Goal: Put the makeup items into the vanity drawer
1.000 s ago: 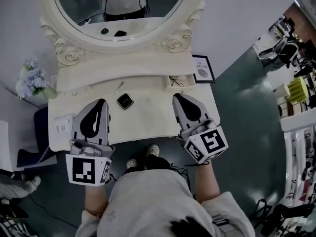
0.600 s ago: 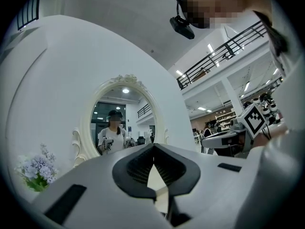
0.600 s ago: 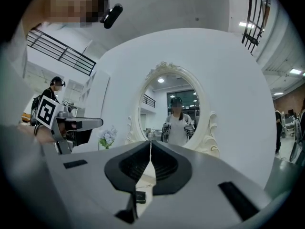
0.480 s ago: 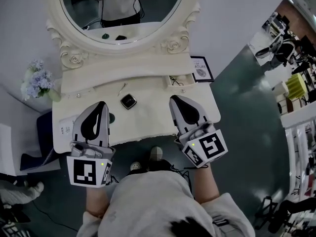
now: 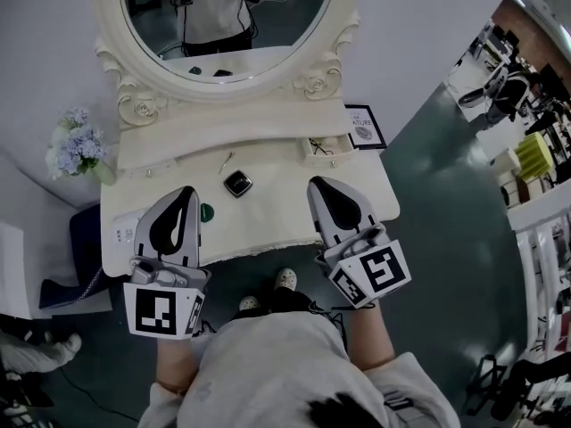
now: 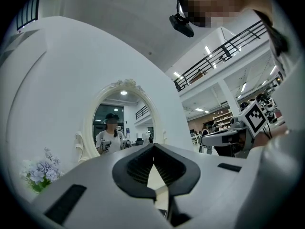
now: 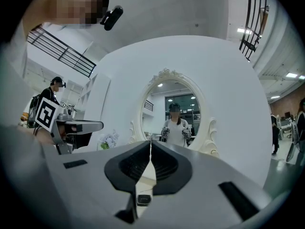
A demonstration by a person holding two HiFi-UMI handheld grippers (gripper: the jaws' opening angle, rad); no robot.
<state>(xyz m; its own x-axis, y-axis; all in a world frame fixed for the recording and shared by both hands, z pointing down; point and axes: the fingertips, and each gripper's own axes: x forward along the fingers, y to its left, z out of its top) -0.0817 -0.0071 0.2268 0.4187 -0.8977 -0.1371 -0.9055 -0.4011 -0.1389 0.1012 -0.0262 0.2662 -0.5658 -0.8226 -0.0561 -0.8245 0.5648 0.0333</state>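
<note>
Hovering above vanity top (image 5: 268, 205), L gripper (image 5: 186, 192) & R gripper (image 5: 319, 184) both pressed together, empty; compact (image 5: 236, 183) lies btwn them, drawer (image 5: 332, 155) open beyond R; risk: approaching w/ jaws unspread would shove compact off front edge.

Your left claw (image 5: 185, 194) covers part of the small green item (image 5: 208, 212) (too small to name); the mirror (image 5: 227, 16) is cut off above.
</note>
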